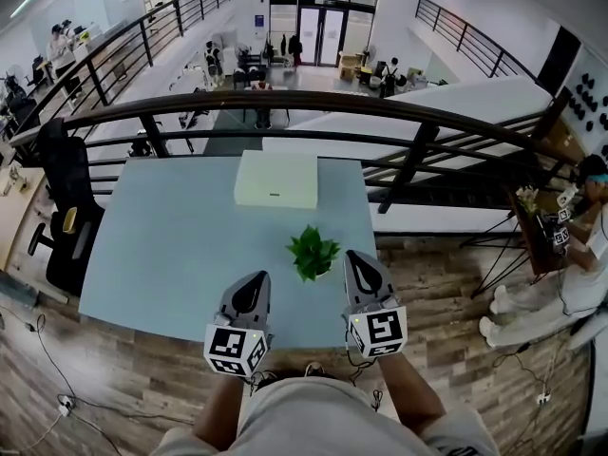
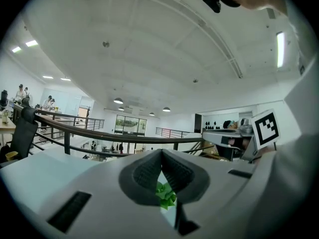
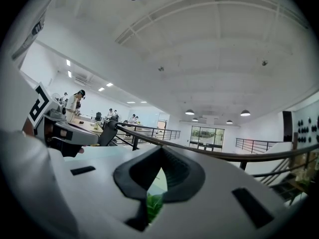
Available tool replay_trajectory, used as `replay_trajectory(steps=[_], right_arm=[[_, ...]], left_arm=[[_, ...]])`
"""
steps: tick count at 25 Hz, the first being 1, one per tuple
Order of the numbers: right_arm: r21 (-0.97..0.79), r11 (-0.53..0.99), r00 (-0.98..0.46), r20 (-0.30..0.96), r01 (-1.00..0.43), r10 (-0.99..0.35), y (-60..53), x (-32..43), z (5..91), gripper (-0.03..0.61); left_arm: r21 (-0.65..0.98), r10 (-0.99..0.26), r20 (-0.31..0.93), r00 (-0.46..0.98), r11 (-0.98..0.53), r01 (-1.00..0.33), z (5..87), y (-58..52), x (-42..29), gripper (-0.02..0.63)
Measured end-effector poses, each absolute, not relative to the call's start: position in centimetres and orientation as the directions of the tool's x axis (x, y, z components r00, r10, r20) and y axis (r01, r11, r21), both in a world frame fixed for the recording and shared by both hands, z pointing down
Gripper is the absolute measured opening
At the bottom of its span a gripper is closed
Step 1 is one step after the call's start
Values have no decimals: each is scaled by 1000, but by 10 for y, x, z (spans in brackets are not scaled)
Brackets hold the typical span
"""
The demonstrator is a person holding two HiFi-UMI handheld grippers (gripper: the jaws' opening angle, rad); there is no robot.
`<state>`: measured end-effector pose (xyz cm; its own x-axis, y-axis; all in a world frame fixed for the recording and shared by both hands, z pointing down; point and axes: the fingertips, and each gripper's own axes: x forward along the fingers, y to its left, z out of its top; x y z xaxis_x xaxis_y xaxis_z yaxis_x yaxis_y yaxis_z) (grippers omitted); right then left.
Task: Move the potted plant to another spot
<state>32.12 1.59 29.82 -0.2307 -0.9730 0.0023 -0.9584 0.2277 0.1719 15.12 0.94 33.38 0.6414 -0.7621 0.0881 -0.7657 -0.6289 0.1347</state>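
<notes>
Potted plant (image 1: 313, 253) on desk (image 1: 161, 245) near its front edge, box (image 1: 276, 180) at plant's 11 o'clock, left gripper (image 1: 255, 283) at 8 o'clock, right gripper (image 1: 355, 262) at 4 o'clock, railing (image 1: 285, 103) behind desk, chair (image 1: 66, 207) at desk's 9 o'clock.

Pale blue table (image 1: 161, 255) on wood-plank floor (image 1: 446, 350); a flat white box (image 1: 276, 180) lies on the table at its far edge, about mid-width. A dark metal railing (image 1: 313, 101) runs just beyond the table's far side, a black office chair (image 1: 68, 207) stands just off its left edge, and cables (image 1: 43, 388) trail over the floor near its near-left corner. Well to the right of the table sits a person in light clothes (image 1: 570, 274); far beyond the table, past the railing, glass doors (image 1: 323, 28) close a lower floor.
</notes>
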Motion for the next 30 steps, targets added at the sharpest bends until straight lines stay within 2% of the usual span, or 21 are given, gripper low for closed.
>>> replay_trajectory(steps=[30], right_arm=[[172, 259, -262, 11, -950, -965, 34, 317, 301, 3]], left_arm=[[141, -759, 93, 645, -631, -763, 337, 29, 161, 12]])
